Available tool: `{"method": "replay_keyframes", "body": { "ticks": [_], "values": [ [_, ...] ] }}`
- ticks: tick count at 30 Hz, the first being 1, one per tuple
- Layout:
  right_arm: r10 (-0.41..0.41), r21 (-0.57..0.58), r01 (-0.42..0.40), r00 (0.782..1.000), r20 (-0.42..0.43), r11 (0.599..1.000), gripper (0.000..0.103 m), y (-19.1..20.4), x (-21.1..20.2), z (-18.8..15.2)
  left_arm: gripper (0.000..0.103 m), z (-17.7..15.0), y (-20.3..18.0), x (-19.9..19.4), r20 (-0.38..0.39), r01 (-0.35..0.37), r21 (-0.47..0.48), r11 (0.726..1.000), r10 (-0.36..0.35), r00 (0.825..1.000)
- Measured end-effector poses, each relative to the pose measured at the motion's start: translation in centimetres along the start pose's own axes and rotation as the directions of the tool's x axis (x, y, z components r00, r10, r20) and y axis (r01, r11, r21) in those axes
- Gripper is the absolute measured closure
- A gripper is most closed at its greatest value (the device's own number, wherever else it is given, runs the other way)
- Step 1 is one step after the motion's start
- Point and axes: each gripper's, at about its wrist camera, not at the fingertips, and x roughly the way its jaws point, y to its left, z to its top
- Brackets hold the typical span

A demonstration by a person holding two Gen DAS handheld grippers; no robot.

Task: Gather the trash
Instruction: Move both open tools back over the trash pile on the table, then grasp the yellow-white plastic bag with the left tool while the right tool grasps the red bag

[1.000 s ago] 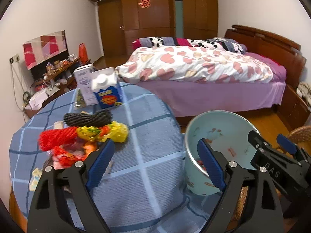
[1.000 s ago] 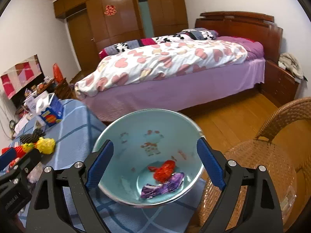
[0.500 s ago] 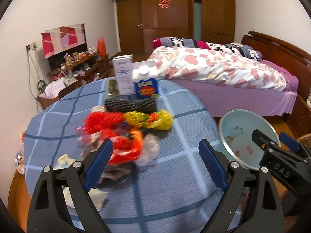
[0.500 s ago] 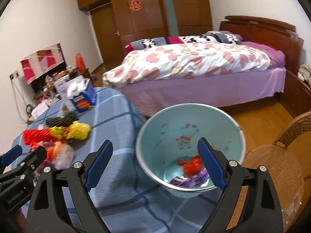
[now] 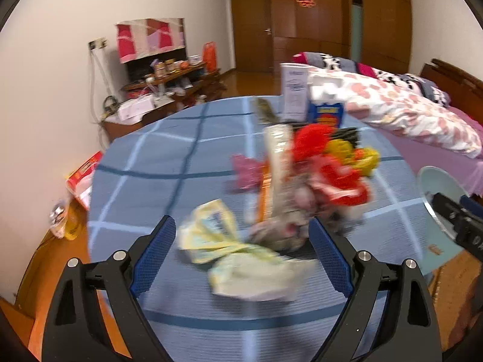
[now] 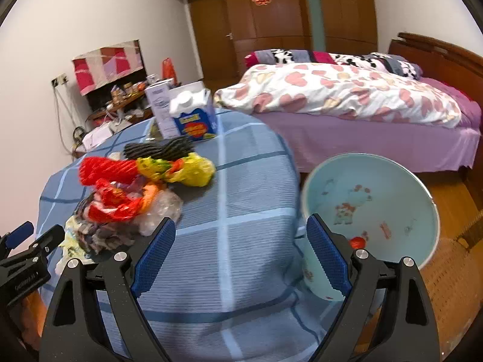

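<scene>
Left gripper [image 5: 241,253] has its jaws wide apart with nothing pinched, hanging over a pale crumpled wrapper [image 5: 238,259] on the blue checked tabletop [image 6: 241,211]. The main trash pile [image 6: 132,187] sits around 10 o'clock from the right gripper [image 6: 240,253], jaws apart too, empty. Light blue bin [image 6: 371,208] is at 2 o'clock, just off the tabletop edge.
</scene>
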Motion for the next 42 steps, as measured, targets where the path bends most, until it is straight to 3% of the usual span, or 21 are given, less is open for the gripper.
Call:
{"method": "replay_keyframes", "body": {
  "ticks": [8,13,21,24,26,27,30,36,42],
  "values": [
    [0.039,-0.058,-0.04,0.999,-0.017,0.997,0.016,2.6,0.9,-0.1,0.017,-2.4,2.7,1.6,-0.073,0.03,-0.058,0.998,-0.034,0.997],
    [0.063,-0.081,-0.065,0.998,-0.028,0.995,0.016,3.6,1.3,-0.3,0.027,-2.8,2.6,2.7,-0.098,0.075,-0.091,0.993,-0.084,0.992],
    [0.086,-0.095,-0.088,0.996,-0.029,0.992,0.016,4.5,1.7,-0.3,0.041,-3.1,1.4,2.9,-0.099,0.1,-0.058,0.993,-0.105,0.989],
    [0.095,-0.101,-0.098,0.995,-0.026,0.99,0.016,4.8,1.6,-0.3,0.062,-3.2,1.4,3.5,-0.111,0.136,-0.079,0.988,-0.145,0.983],
    [0.104,-0.102,-0.106,0.994,-0.017,0.989,0.016,5.0,1.4,-0.1,0.065,-3.2,1.6,3.5,-0.104,0.143,-0.08,0.987,-0.151,0.983],
    [0.108,-0.101,-0.109,0.994,-0.014,0.989,0.016,5.0,1.4,0.0,0.078,-3.1,1.7,3.4,-0.097,0.144,-0.079,0.986,-0.152,0.984],
    [0.128,-0.096,-0.128,0.992,-0.008,0.987,0.016,5.4,1.4,0.5,0.098,-2.6,2.5,2.9,-0.074,0.154,-0.088,0.984,-0.16,0.984],
    [0.182,-0.092,-0.182,0.983,-0.01,0.979,0.017,6.9,1.8,1.5,0.098,-1.8,3.9,2.3,-0.045,0.15,-0.103,0.983,-0.155,0.987],
    [0.225,-0.069,-0.229,0.973,-0.058,0.971,0.029,8.8,4.0,2.3,0.098,-1.1,4.9,1.5,-0.023,0.121,-0.105,0.987,-0.124,0.992]
  ]
}}
